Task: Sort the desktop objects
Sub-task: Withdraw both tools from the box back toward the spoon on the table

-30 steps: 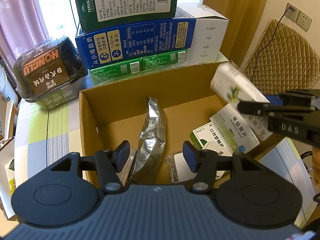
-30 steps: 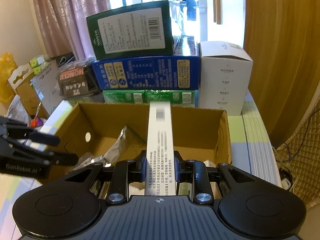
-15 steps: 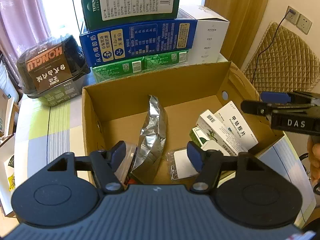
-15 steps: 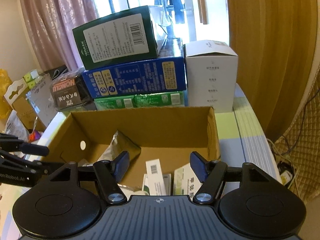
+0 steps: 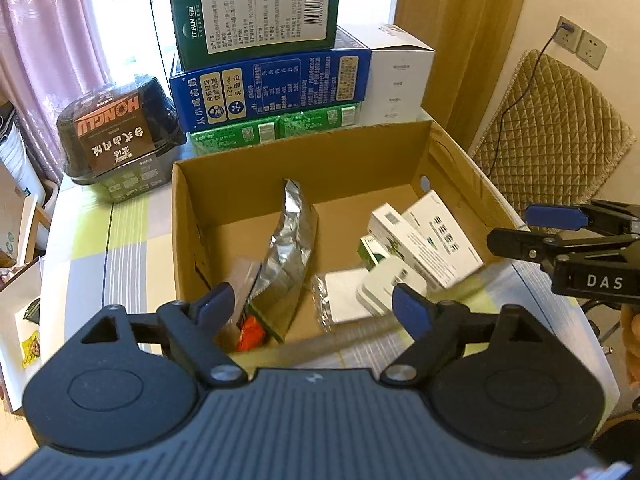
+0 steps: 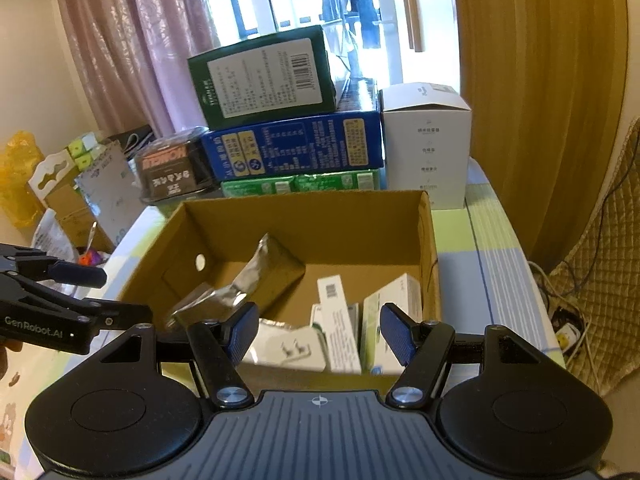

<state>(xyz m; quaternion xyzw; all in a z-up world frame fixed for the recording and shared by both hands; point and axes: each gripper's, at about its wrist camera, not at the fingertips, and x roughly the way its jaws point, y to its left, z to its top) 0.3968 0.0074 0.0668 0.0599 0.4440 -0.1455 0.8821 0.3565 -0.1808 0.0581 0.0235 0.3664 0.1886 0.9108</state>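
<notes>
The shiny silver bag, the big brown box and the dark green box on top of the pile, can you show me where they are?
Crinkled silver foil bag (image 5: 289, 256), left wrist view, its middle.
Open brown cardboard box (image 6: 304, 216), right wrist view, inner back wall.
Dark green carton with white label (image 5: 256, 12), left wrist view, its label.

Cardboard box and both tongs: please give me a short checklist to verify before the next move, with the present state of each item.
1. Right tongs open and holding nothing: ok.
2. Left tongs open and holding nothing: ok.
3. White medicine boxes lie inside the cardboard box: ok.
4. Silver foil pouch inside the box, leaning: ok.
5. Room left on the box floor for more items: ok.
6. Next object to pick from the desk: cannot tell, none clearly in view.
</notes>
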